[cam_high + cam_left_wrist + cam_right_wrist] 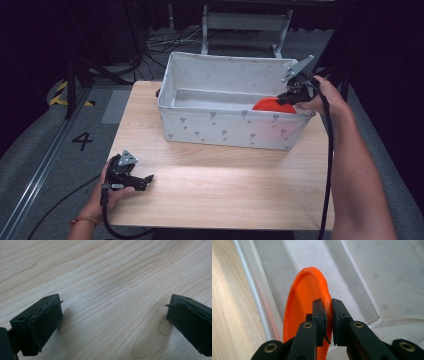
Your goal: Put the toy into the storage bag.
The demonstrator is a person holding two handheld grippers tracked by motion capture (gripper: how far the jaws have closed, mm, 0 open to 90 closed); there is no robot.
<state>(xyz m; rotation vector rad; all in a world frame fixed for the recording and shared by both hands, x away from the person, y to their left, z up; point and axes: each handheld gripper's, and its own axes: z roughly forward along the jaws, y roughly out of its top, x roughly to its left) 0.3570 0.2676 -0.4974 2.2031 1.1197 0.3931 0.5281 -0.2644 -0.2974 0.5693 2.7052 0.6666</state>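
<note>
Wooden table (225, 190), fabric bin (225, 127) around orange plate (272, 105)

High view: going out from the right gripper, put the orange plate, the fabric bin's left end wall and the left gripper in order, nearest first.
1. Orange plate: clamped by its rim in the right gripper, at the bin's right end.
2. Fabric bin's left end wall: across the bin, on the table's far left.
3. Left gripper: at the table's near left edge, jaws open over bare wood.

Plate (272, 105) in bin (220, 127), apparently at its right end.
</note>
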